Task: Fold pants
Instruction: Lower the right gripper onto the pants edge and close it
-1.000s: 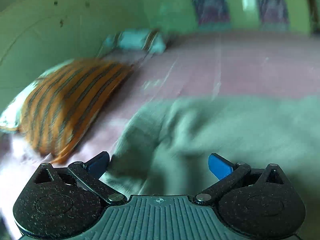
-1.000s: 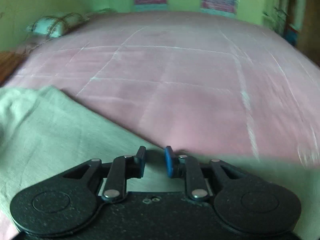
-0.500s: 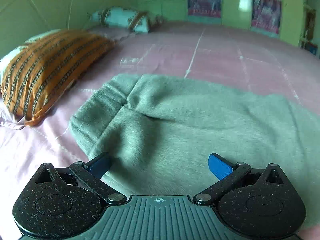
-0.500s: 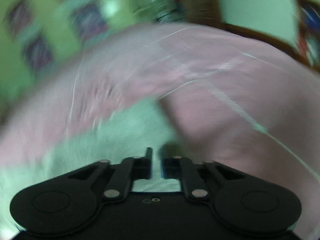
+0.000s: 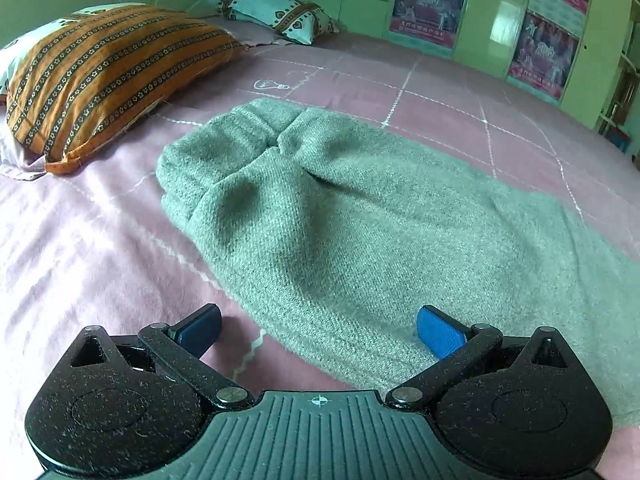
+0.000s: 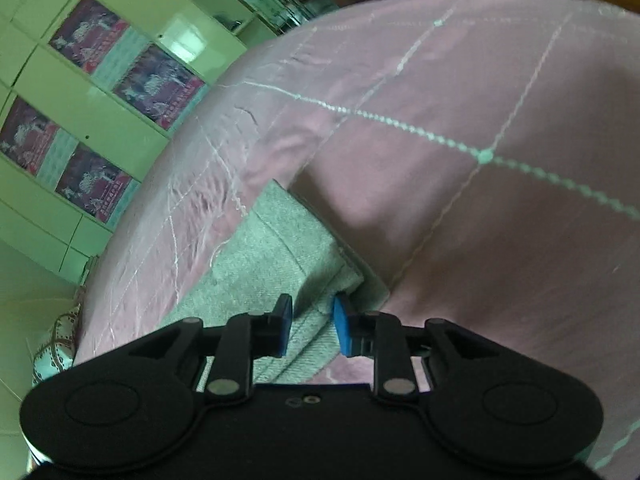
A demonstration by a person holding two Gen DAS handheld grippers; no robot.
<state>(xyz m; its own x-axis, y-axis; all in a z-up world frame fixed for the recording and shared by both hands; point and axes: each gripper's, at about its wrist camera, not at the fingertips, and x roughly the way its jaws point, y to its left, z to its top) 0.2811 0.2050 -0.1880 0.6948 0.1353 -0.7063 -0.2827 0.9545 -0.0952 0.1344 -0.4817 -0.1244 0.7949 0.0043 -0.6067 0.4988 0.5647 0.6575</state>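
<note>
Grey knit pants [image 5: 340, 216] lie flat on the pink bedsheet [image 5: 80, 248], waistband end toward the pillows. My left gripper [image 5: 318, 330] is open and empty, hovering over the near edge of the pants. In the right wrist view the pants' leg end [image 6: 276, 256] lies on the sheet, with its hem between my right gripper's [image 6: 310, 330] fingers. The right jaws stand a small gap apart around the hem, not pressed on it.
An orange striped pillow [image 5: 100, 72] lies at the left, a white patterned pillow [image 5: 272, 12] behind it. Green cupboards with posters [image 5: 540, 52] line the far side of the bed. The pink sheet [image 6: 480, 160] stretches to the right.
My left gripper has pulled back and risen, showing more of the pants. My right gripper has swung and rolled to the leg end of the pants, jaws now slightly wider.
</note>
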